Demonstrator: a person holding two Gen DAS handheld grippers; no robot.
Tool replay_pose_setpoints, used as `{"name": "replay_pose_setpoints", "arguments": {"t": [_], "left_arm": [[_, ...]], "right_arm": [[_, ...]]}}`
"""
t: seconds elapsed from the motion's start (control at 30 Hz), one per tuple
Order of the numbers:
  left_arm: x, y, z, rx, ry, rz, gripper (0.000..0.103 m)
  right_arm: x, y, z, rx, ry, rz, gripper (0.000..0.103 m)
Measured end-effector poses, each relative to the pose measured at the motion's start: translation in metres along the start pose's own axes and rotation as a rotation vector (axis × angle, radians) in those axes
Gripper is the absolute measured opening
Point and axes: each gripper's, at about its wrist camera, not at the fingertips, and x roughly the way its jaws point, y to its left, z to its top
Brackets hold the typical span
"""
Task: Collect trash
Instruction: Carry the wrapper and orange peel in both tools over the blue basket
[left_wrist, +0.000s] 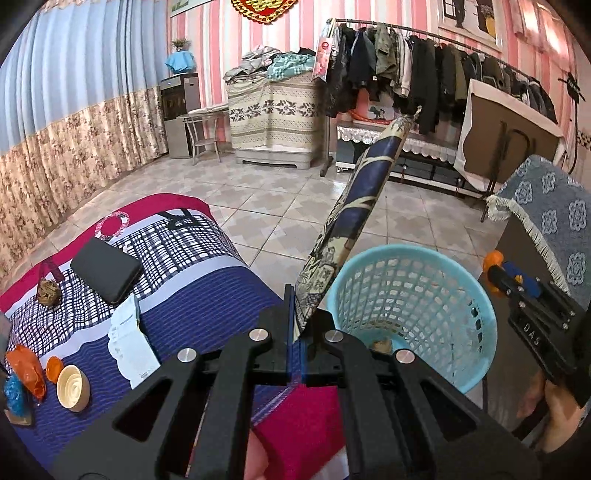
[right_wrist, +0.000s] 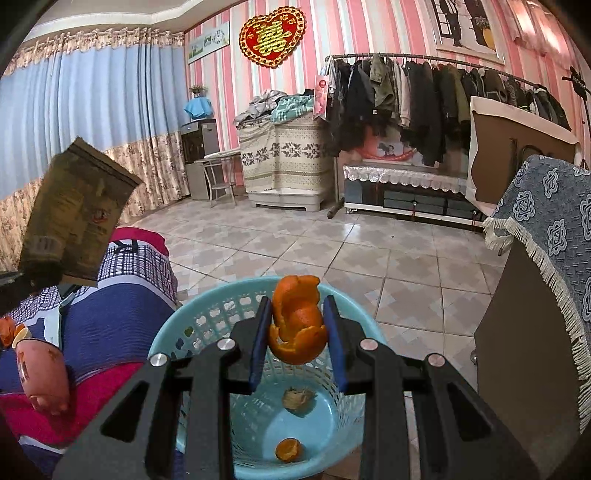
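One orange peel (right_wrist: 297, 325) sits pinched in the right tool (right_wrist: 298, 332), right over the blue basket (right_wrist: 192, 325), which already has two scraps (right_wrist: 297, 400) inside. Left tool (left_wrist: 297, 328) is clamped on one flat wrapper (left_wrist: 354, 218), tilted up beside the basket, above the bed (left_wrist: 207, 295).

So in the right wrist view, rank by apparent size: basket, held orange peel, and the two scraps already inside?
1. Blue basket, by far the largest.
2. Orange peel in the right tongs; nearness to the camera inflates it.
3. Brown scrap and orange scrap look about alike.
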Motion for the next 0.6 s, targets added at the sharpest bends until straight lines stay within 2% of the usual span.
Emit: {"name": "replay_pose_setpoints", "arguments": {"t": [0.6], "left_arm": [[0.019,-0.008,-0.01,0.009,0.026,0.01,0.001]], "right_arm": [[0.002,-0.006,0.0,0.015,0.008,-0.007,0.029]]}}
